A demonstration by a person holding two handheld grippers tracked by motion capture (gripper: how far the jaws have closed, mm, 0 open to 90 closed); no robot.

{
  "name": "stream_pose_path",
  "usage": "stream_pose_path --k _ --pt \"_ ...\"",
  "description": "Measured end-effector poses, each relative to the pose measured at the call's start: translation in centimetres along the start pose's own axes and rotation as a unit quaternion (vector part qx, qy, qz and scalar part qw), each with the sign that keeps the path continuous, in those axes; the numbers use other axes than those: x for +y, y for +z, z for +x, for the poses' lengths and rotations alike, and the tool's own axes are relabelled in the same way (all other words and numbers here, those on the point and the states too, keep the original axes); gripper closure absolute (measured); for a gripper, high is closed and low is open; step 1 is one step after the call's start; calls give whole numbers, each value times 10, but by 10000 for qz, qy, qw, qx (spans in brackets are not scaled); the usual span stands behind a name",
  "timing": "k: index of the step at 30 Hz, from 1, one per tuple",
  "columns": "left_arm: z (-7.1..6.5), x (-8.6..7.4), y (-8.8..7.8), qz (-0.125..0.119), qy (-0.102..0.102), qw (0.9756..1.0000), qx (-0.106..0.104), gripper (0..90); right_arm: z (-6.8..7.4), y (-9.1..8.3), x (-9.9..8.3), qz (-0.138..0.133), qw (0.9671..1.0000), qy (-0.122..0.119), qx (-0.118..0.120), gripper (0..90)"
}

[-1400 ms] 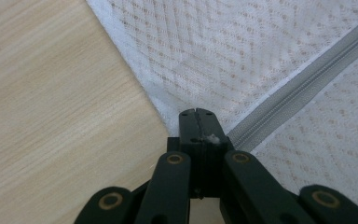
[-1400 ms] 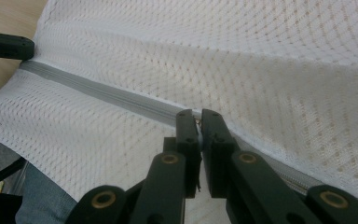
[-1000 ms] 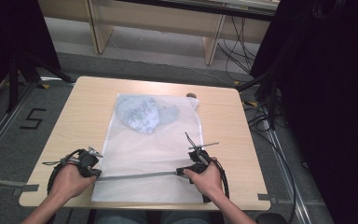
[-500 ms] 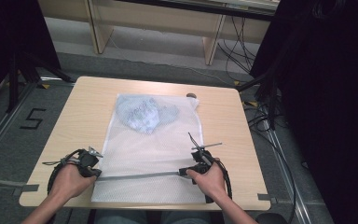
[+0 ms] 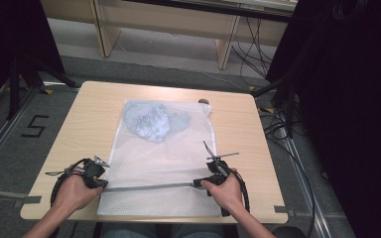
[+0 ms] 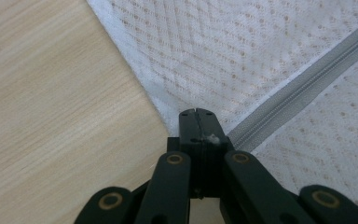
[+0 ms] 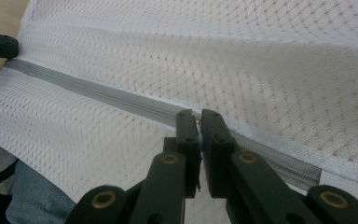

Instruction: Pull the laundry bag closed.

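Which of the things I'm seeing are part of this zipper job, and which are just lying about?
Part of the job:
- white mesh bag
- grey zipper
- left tool, shut on the bag edge at the zipper's end
- right tool, shut at the zipper, likely on its pull
- bluish garment inside the bag

Lying about:
- small dark round thing at the table's far edge

mesh bag (image 5: 158,163): white netted cloth | zipper (image 5: 149,188): grey | table (image 5: 238,129): matt wood
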State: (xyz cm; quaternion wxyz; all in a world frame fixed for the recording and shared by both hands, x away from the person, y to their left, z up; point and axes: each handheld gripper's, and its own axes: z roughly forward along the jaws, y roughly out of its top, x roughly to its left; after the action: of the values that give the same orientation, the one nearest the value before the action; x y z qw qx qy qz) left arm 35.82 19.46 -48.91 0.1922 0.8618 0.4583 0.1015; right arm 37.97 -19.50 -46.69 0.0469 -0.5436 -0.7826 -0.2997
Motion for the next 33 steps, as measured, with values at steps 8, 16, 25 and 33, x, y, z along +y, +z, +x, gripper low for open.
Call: stream_pose_path --k 8,16,25,33 --pt "0 0 0 3 2 10000 -1 900 -3 -2 -2 -22 10000 16 -14 870" --pt "0 0 0 0 -4 10000 -6 900 -4 -6 -3 127 9996 245 -82 870" --pt "0 0 0 8 12 10000 1 900 -9 -8 -6 -33 9998 196 -39 870" --pt "0 1 -1 45 33 10000 16 900 -14 -10 -7 -34 9997 222 -42 870"
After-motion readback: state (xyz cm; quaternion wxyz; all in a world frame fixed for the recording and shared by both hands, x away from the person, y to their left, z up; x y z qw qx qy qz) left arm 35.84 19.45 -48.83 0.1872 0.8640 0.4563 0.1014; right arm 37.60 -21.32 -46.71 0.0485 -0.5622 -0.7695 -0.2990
